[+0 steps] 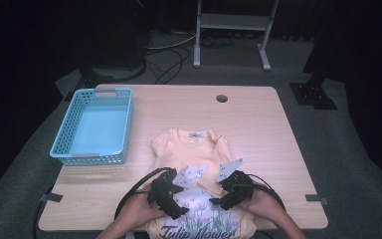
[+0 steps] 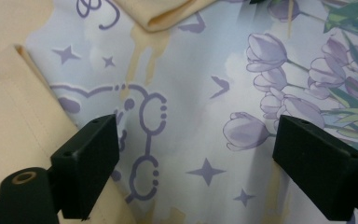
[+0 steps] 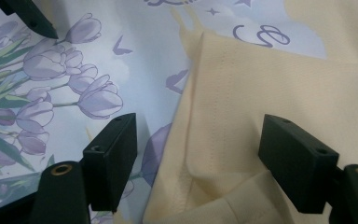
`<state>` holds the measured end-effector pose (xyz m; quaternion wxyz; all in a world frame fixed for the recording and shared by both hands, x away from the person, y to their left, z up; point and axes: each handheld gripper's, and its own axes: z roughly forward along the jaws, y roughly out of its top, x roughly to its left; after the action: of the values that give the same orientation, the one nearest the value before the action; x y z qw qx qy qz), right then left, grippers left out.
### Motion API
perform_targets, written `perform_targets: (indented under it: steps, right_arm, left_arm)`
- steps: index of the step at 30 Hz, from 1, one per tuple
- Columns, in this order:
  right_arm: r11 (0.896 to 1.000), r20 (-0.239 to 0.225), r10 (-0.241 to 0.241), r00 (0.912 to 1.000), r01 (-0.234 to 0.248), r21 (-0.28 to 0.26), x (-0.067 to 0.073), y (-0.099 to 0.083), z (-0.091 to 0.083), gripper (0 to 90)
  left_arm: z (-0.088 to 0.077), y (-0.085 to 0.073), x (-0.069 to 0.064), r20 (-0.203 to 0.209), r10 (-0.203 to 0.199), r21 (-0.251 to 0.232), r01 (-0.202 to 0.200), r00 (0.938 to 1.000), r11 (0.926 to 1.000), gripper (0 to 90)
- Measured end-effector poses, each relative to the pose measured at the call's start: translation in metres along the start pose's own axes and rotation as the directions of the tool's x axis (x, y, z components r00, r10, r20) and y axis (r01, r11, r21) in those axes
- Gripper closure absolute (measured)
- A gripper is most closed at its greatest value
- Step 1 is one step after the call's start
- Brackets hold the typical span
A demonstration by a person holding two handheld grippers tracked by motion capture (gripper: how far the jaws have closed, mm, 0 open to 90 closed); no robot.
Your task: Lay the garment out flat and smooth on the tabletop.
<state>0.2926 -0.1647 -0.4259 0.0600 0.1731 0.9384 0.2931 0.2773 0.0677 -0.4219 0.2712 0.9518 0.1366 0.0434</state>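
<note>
A pale yellow T-shirt [image 1: 194, 149] lies flat near the table's front, its purple tulip print [image 2: 200, 93] facing up and its hem toward the person. Both sleeves are folded inward over the print. My left gripper [image 1: 179, 211] hovers over the shirt's lower left. In the left gripper view it [image 2: 196, 144] stands open just above the print, with the folded left sleeve [image 2: 14, 107] beside one jaw. My right gripper [image 1: 219, 201] is over the lower right. In the right gripper view it [image 3: 200, 149] is open above the edge of the folded sleeve [image 3: 270, 84], holding nothing.
A light blue plastic basket [image 1: 94, 159] stands at the table's left with nothing in it. The wooden table [image 1: 258, 129] has a cable hole [image 1: 222, 98] near its far edge. A metal stand [image 1: 234, 25] and cables are on the floor behind.
</note>
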Motion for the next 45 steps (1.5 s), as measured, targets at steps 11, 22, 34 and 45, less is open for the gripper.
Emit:
perform_targets:
  steps: [11,22,34,45]
  right_arm:
    - [1.0,0.039,-0.008,0.9992,0.009,-0.015,-0.002,0.015,0.004,29.7]
    - [1.0,0.012,0.013,0.9998,-0.013,-0.01,-0.01,0.028,0.014,60.3]
    - [1.0,-0.003,-0.012,0.9999,0.012,-0.015,-0.015,0.023,0.009,84.6]
    - [0.998,0.007,-0.044,0.999,0.044,-0.04,-0.021,0.016,-0.017,85.3]
  left_arm:
    - [0.007,0.012,0.014,-0.033,0.033,0.01,-0.032,0.9989,0.9994,13.9]
    - [0.01,0.012,0.015,-0.002,0.013,0.005,-0.013,0.9999,0.9999,12.4]
    - [0.01,0.012,0.016,0.011,0.024,0.009,-0.024,0.9997,0.9997,11.9]
    - [0.01,0.011,0.016,0.013,0.03,0.01,-0.03,0.9995,0.9995,11.3]
